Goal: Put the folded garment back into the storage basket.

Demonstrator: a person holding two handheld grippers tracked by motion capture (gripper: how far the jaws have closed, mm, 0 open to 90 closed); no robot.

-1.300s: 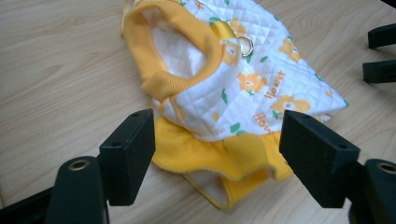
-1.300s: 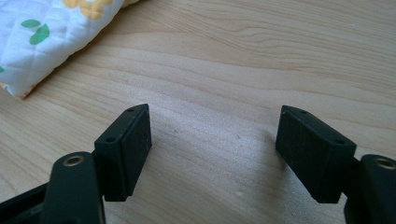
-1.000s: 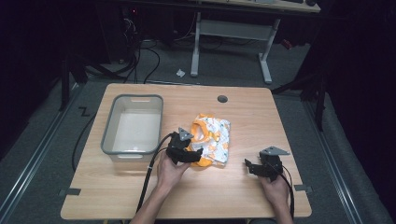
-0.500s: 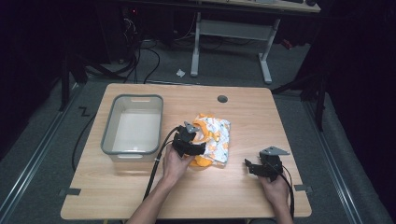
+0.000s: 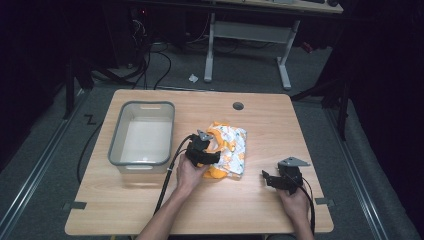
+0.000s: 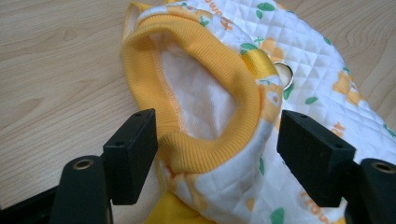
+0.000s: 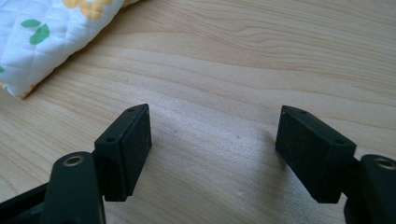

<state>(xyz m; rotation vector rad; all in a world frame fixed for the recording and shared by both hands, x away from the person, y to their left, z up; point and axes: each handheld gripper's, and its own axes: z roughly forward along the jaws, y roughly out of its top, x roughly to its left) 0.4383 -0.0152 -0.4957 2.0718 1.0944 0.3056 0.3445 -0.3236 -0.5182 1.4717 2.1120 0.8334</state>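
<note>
Quilted garment lies mid-desk, right of the grey bin. Left gripper is at it, jaws spread around the yellow ribbed collar, not yet pinching. Right gripper rests well apart to the right, jaws spread, empty.

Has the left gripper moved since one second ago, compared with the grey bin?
Yes. The left gripper has advanced a little up the table, farther over the quilted garment, while the grey bin kept its place.
</note>
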